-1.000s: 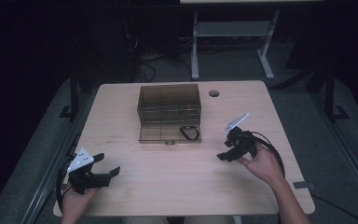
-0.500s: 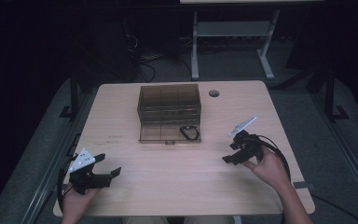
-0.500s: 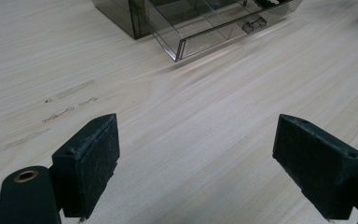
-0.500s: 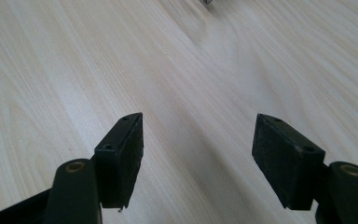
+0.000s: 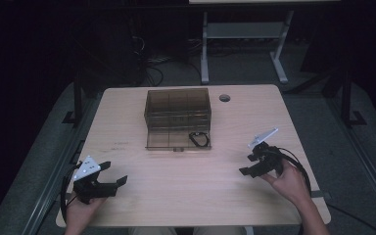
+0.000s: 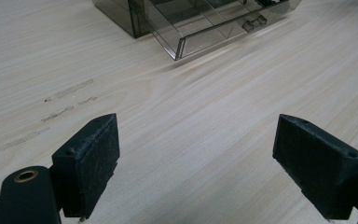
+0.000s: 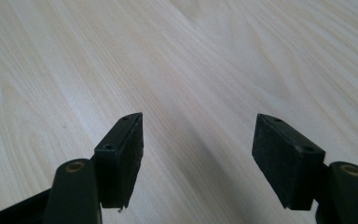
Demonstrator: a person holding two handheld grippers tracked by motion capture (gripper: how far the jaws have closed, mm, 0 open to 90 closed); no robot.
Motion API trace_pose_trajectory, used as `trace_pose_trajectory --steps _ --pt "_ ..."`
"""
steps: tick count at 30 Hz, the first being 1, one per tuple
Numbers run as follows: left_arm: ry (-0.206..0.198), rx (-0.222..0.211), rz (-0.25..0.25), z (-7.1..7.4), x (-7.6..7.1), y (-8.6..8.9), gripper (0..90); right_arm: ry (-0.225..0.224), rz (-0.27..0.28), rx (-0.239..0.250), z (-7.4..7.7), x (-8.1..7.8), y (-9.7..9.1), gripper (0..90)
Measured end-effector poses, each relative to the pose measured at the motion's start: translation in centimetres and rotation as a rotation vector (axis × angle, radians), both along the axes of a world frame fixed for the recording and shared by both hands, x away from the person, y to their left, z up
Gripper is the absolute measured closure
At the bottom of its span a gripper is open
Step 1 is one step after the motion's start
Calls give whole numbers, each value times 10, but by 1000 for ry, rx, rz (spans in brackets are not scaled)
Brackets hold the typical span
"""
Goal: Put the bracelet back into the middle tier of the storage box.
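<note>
Drawing back toward the table edge, the right gripper [image 5: 252, 164] stands released and empty, leaving the smoky transparent plastic drawer box [image 5: 177, 108] ahead with its drawer [image 5: 178, 139] open.

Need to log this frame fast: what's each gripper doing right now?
Left gripper: open, fingers holding nothing, above the bare table.
Right gripper: open, nothing held.

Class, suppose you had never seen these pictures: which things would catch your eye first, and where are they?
First, the smoky see-through drawer box at the far middle of the pale wooden table, its bottom drawer pulled out with a black looped thing inside. Then the two black grippers at the near corners, the left gripper and the right gripper, both open over bare wood.
</note>
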State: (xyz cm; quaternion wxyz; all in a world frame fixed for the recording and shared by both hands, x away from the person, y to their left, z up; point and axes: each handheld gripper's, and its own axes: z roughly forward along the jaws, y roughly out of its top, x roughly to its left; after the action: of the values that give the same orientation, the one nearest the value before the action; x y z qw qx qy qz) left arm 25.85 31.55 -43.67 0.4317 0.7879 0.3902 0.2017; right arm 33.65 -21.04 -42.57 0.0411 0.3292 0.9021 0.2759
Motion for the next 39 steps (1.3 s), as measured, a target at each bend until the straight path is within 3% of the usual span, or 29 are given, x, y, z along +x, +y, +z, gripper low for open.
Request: trace_pose_trajectory --steps 16,19,28,39 --pt "-1 -7 1 -1 0 -2 140 -21 -31 25 -6 -17 -17 327" --pt "1 -8 3 -1 -1 -2 140 -26 -39 3 -7 -21 -19 319" --pt "2 -10 -1 0 -1 -3 140 -19 -48 32 -12 -32 -27 321" --pt "3 -5 -5 0 -2 -2 140 -18 -54 37 -16 -42 -26 319"
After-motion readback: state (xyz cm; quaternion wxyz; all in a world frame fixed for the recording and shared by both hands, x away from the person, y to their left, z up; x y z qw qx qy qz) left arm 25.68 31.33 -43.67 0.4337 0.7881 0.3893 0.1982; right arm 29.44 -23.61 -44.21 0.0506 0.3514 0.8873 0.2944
